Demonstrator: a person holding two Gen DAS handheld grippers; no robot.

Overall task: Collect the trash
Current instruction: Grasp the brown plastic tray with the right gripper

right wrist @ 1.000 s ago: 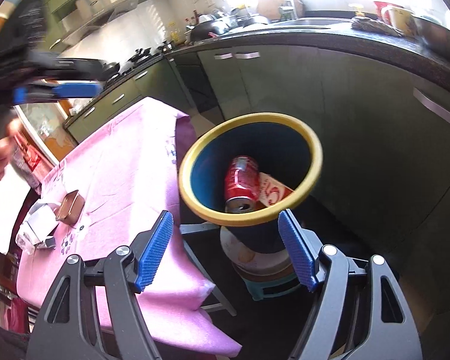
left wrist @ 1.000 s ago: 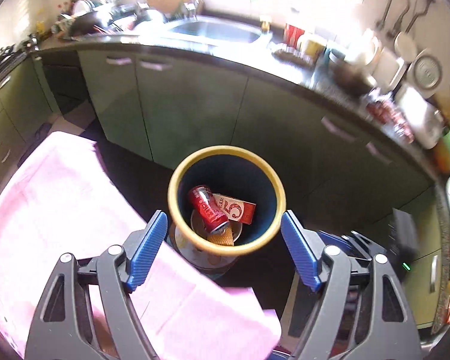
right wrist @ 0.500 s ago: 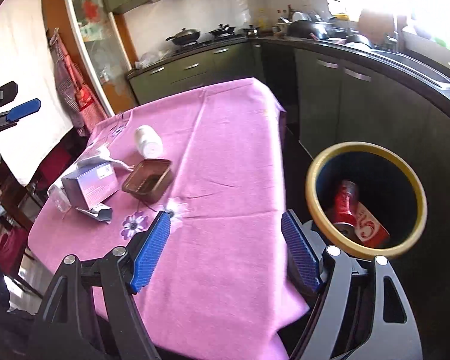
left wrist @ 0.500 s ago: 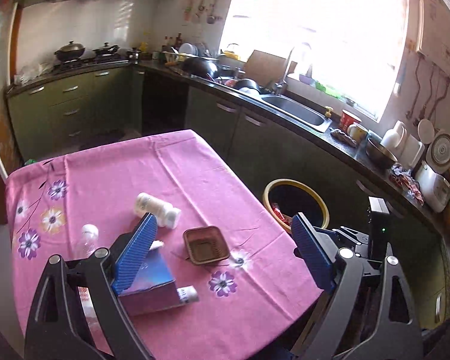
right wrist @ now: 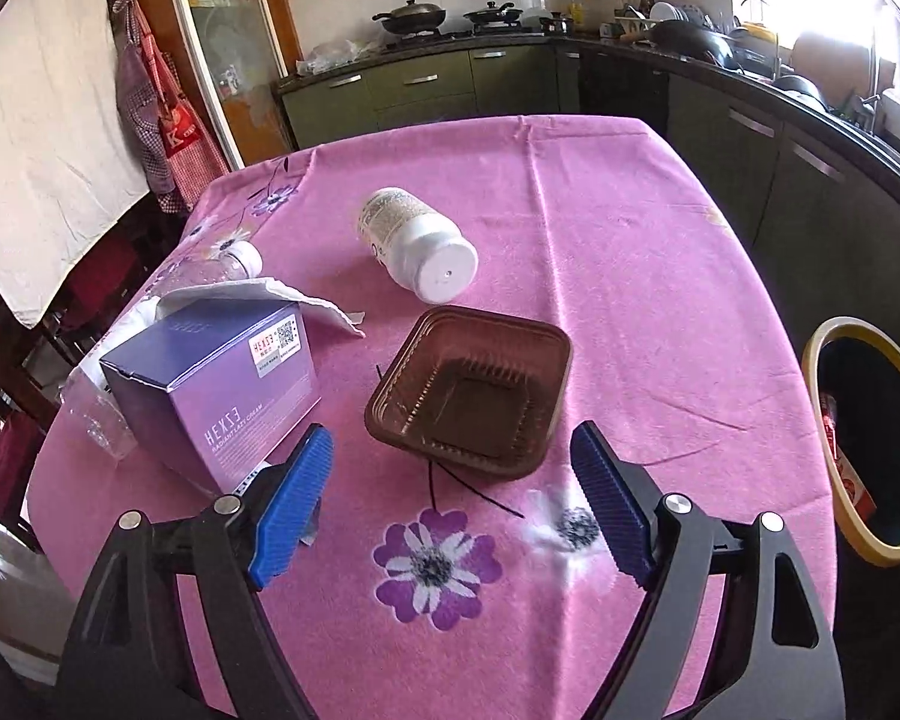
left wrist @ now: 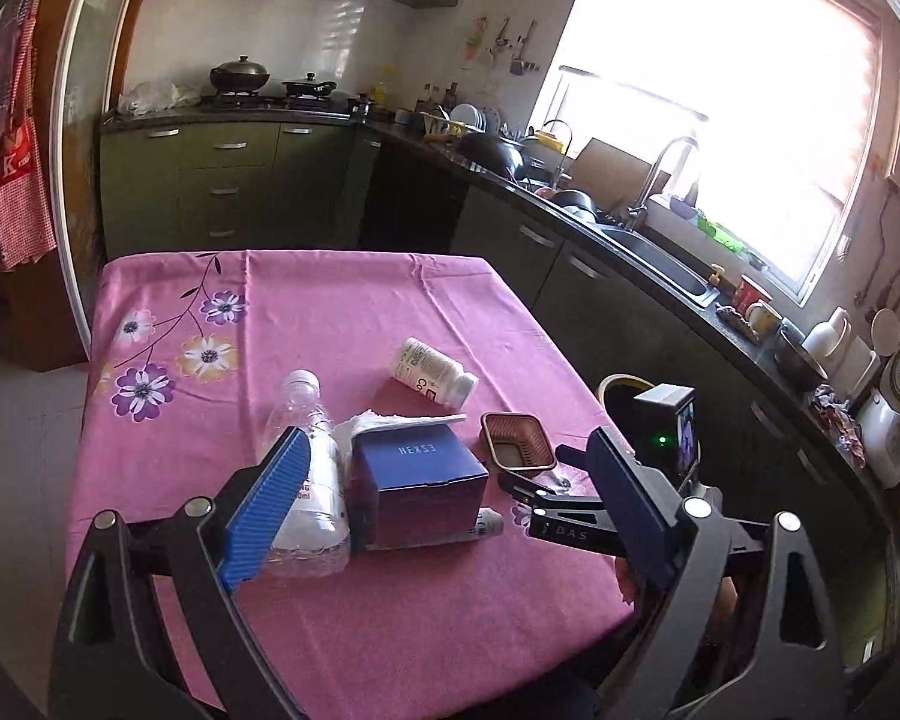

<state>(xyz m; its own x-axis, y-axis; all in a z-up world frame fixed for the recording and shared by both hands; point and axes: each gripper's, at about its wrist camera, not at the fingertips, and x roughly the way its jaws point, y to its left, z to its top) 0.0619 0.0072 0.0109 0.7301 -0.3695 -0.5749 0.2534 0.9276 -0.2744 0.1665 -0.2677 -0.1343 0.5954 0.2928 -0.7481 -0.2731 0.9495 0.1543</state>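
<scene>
A purple box (left wrist: 417, 480) (right wrist: 210, 384) stands on the pink tablecloth (left wrist: 330, 312). A clear plastic bottle (left wrist: 309, 480) lies to its left and a crumpled tissue (right wrist: 270, 294) behind it. My left gripper (left wrist: 444, 468) hovers over the box and bottle. Its jaws are opening and its pads touch nothing. A brown plastic tray (right wrist: 468, 396) sits just ahead of my right gripper (right wrist: 450, 450), whose jaws are also opening with nothing between them. A white pill bottle (right wrist: 417, 246) lies on its side beyond the tray.
A yellow-rimmed bin (right wrist: 816, 408) stands off the table's right edge with a red can and a carton inside. A small tube (left wrist: 486, 522) lies by the box. Dark kitchen cabinets (left wrist: 600, 300) and a sink counter run along the right.
Both views have swung from looking down into the bin to looking over the table and its trash. Both pairs of jaws stand a little wider.
</scene>
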